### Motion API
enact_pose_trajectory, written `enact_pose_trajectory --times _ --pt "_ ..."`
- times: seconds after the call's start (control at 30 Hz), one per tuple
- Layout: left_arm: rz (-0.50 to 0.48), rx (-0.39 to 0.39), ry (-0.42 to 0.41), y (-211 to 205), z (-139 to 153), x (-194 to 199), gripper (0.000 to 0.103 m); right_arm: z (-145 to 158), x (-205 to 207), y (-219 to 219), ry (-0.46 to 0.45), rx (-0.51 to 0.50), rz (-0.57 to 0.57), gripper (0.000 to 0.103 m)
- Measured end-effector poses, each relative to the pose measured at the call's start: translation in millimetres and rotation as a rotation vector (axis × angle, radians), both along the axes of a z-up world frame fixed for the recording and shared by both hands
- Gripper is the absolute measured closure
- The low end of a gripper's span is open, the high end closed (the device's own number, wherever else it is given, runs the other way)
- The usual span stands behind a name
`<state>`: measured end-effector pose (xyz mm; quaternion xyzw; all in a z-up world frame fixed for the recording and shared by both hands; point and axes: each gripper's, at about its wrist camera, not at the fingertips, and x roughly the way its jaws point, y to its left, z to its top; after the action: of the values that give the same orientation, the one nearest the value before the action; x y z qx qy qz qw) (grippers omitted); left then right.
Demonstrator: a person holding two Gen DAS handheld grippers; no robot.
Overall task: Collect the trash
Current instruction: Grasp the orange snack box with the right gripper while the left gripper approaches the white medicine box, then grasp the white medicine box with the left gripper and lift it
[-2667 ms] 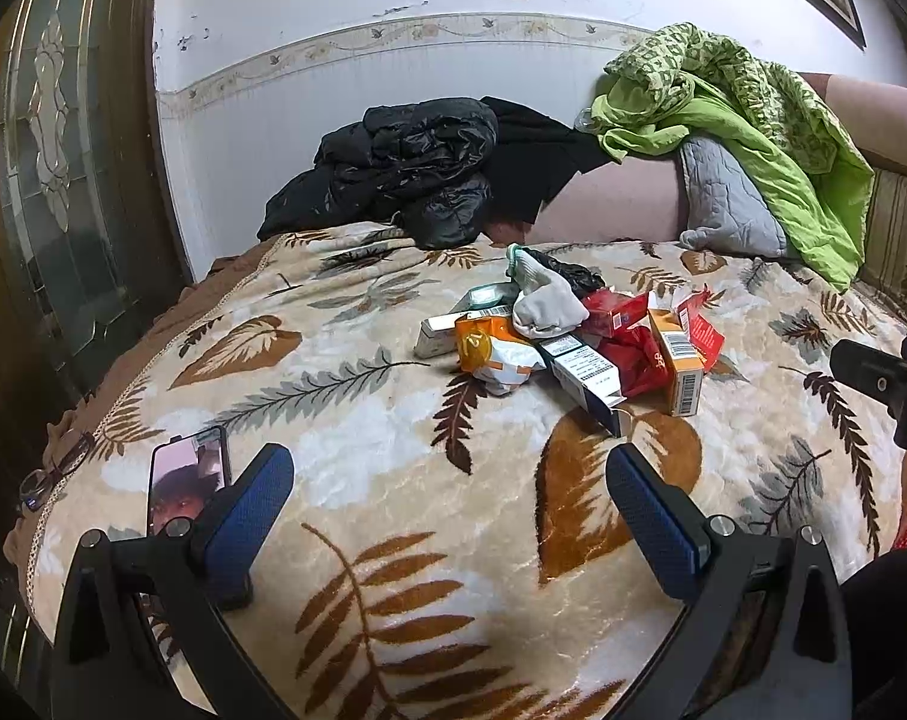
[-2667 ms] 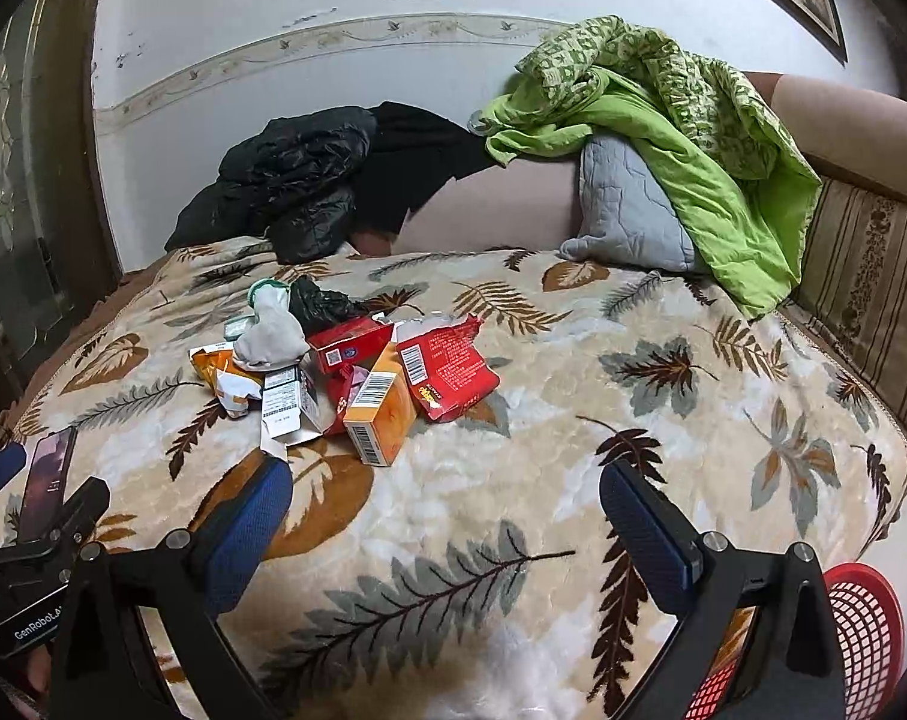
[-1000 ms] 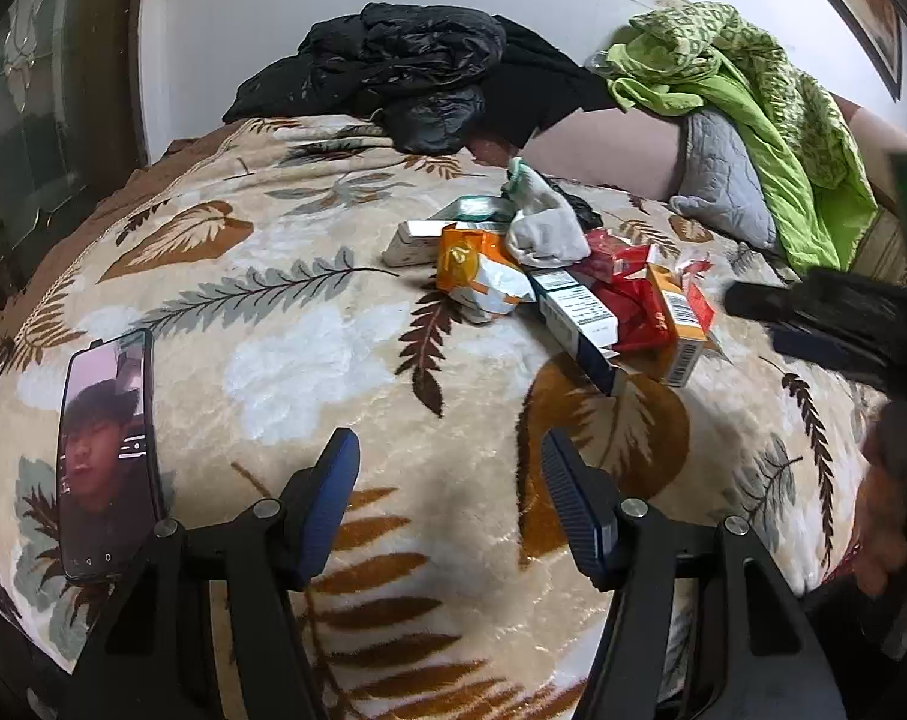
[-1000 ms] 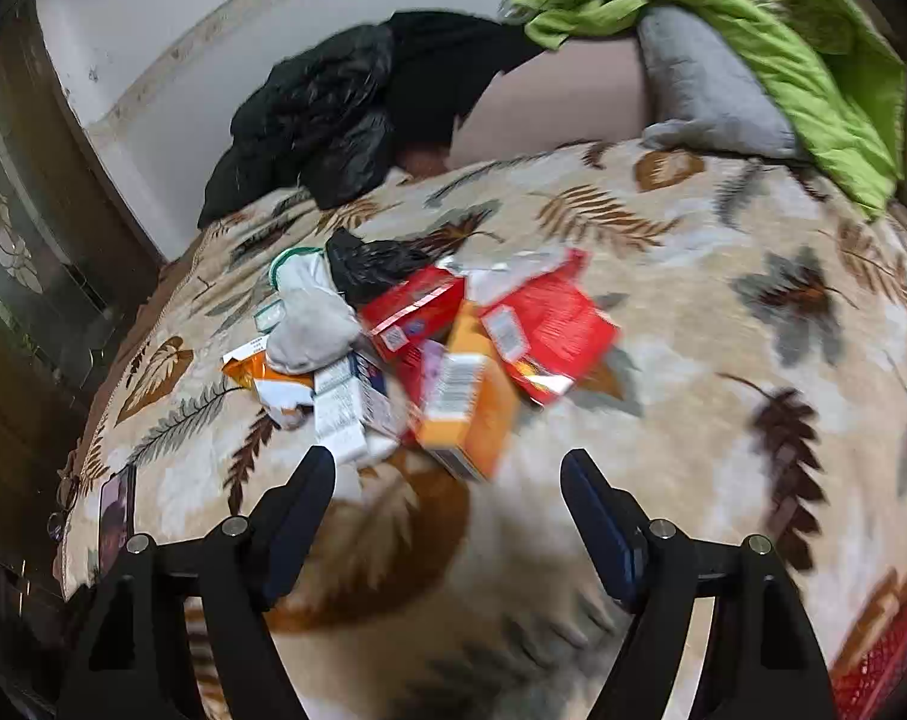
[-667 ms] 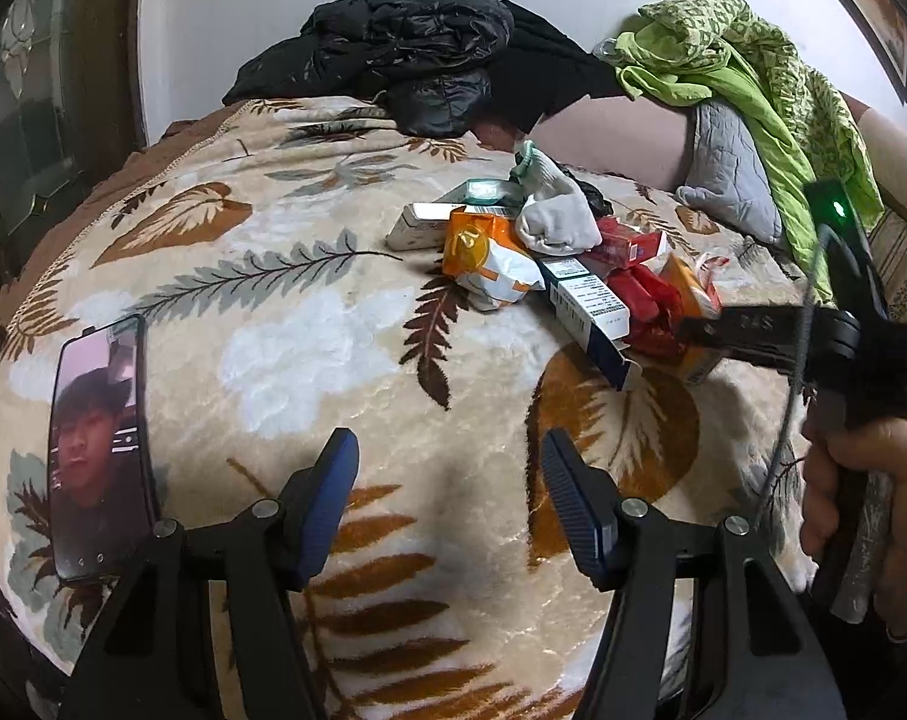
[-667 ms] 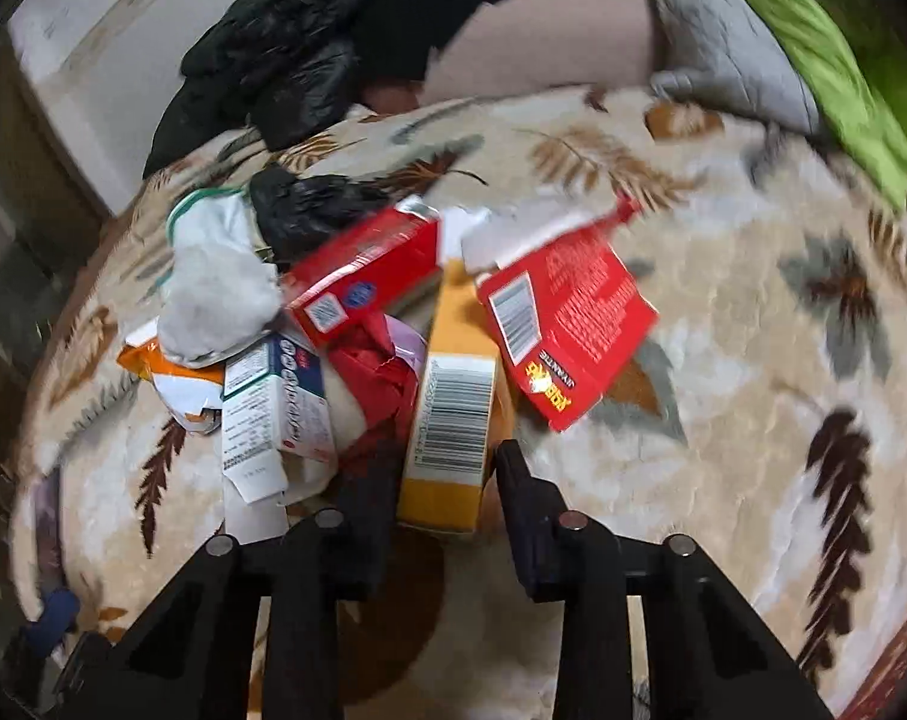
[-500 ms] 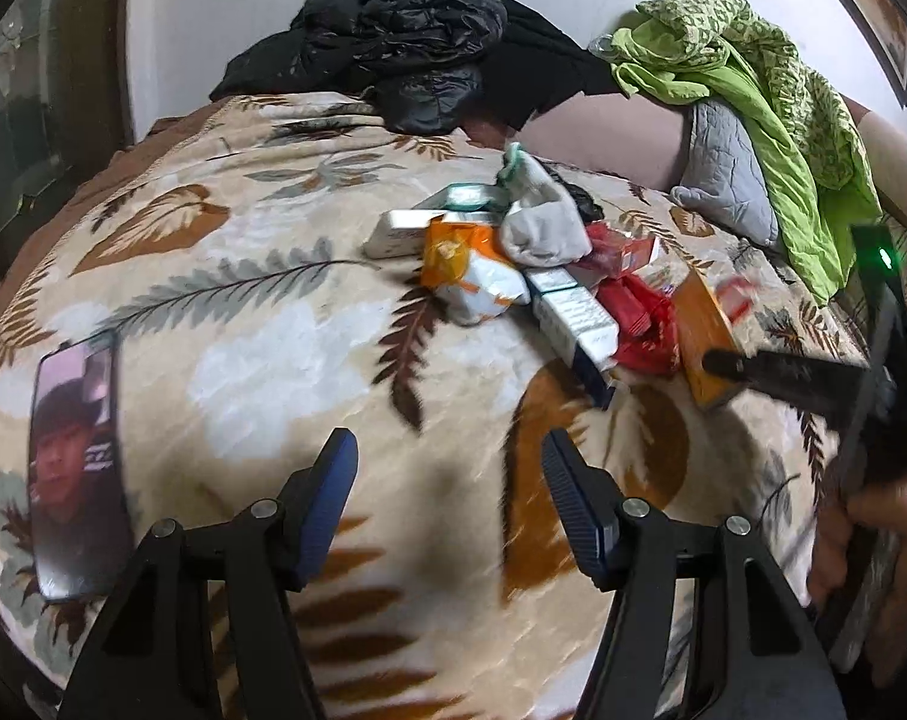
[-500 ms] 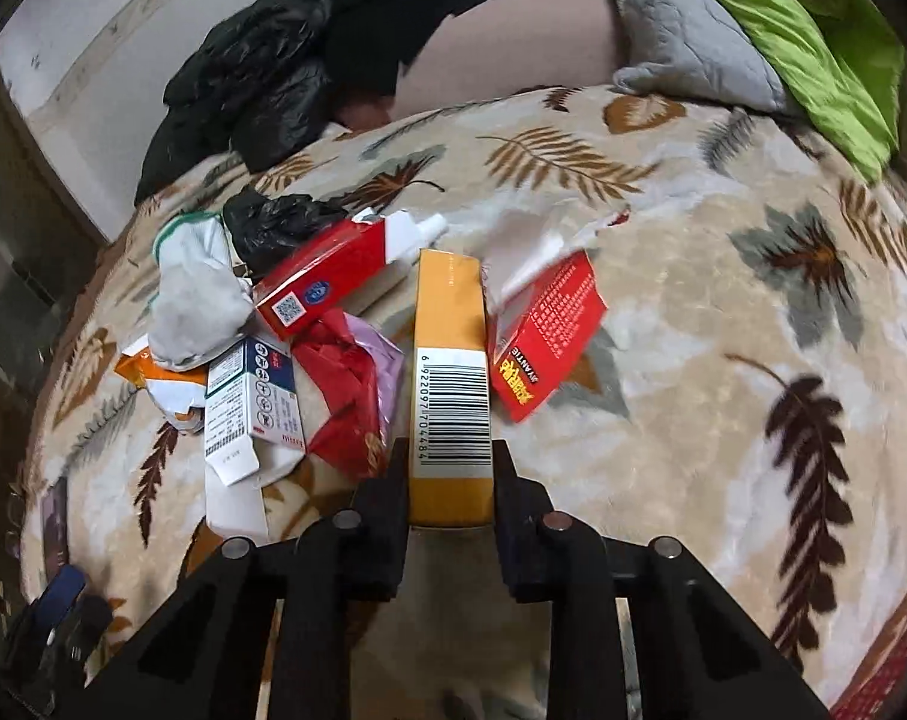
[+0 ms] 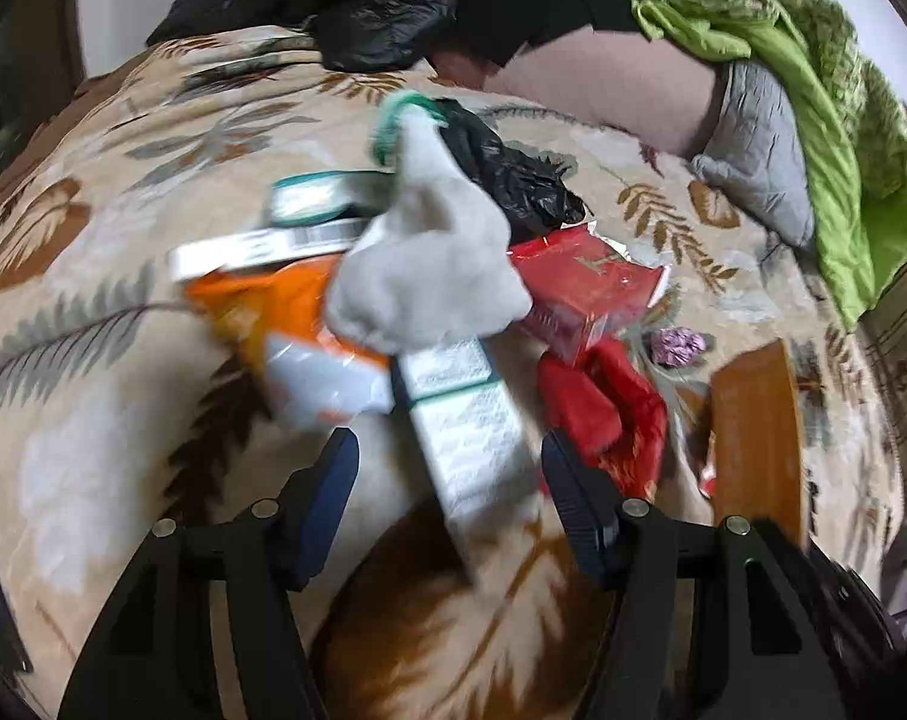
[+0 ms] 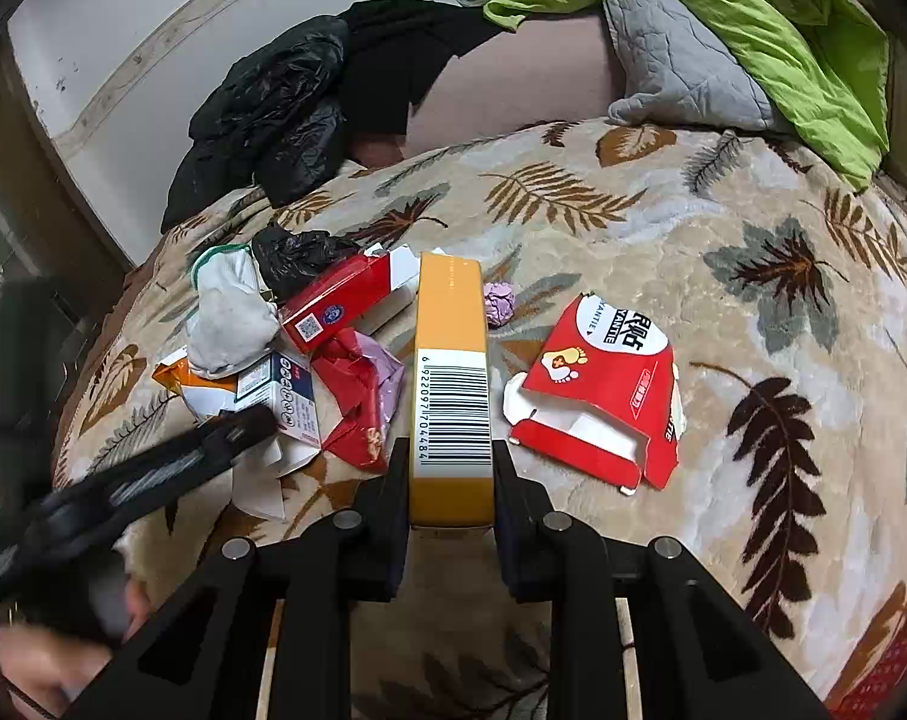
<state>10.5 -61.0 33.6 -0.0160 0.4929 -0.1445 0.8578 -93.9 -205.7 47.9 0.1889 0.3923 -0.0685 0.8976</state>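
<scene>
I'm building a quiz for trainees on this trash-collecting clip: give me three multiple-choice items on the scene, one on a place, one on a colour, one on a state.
1. Where does the flattened red carton lie relative to the clamped box?
A. right of it in the right wrist view
B. under it
C. on the grey pillow

2. What colour is the box with the barcode?
A. blue
B. yellow-orange
C. green

3. How is the right hand-held gripper?
A. open and empty
B. shut on the box with the barcode
C. shut on the sock

Answers:
1 A: it lies on the blanket right of the box.
2 B: its top face is yellow-orange.
3 B: both fingers press the box's sides.
</scene>
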Motion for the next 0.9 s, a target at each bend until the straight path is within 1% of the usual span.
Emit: enact_pose_trajectory --times 0.03,0.07,0.1,0.2,0.27,0.4,0.47,0.57,0.63,0.7,0.77,0.83,0.87,0.9 --pt "-0.001 0.016 0.01 -4 -5 6 0.057 0 1 1 -0.001 -0.002 0.005 0.078" --pt "-0.006 0.013 0.022 -4 -8 8 0.066 0 2 2 -0.001 -0.006 0.011 0.078" --pt "-0.013 0.005 0.03 -4 -11 9 0.066 0 2 2 -0.001 -0.009 0.016 0.078" --pt "-0.029 0.005 -0.002 6 -6 0 0.066 -1 2 4 -0.001 -0.004 0.037 0.078" --pt "-0.046 -0.001 -0.012 16 -3 -12 0.069 -1 3 6 -0.002 -0.001 0.051 0.078" --pt "-0.091 -0.002 -0.017 44 4 -52 0.07 -3 1 15 0.01 0.023 0.096 0.078" --pt "-0.106 0.013 -0.022 52 5 -67 0.07 -6 -2 19 0.022 0.053 0.11 0.078" --pt "-0.109 0.029 -0.055 64 5 -85 0.07 -12 -9 32 0.049 0.078 0.139 0.078" --pt "-0.109 0.03 -0.071 64 4 -86 0.07 -14 -10 39 0.063 0.076 0.152 0.078" --pt "-0.092 0.021 -0.065 64 1 -82 0.067 -17 -9 45 0.08 0.048 0.158 0.078" --pt "-0.086 0.029 -0.065 64 -3 -78 0.065 -18 -8 45 0.086 0.042 0.157 0.077" --pt "-0.081 0.018 -0.065 67 -6 -74 0.065 -19 -8 44 0.089 0.026 0.145 0.077" --pt "-0.08 0.008 -0.062 69 -7 -72 0.067 -18 -8 43 0.087 0.02 0.144 0.077" --pt "-0.076 0.003 -0.066 70 -6 -73 0.071 -18 -7 42 0.084 0.015 0.142 0.077"
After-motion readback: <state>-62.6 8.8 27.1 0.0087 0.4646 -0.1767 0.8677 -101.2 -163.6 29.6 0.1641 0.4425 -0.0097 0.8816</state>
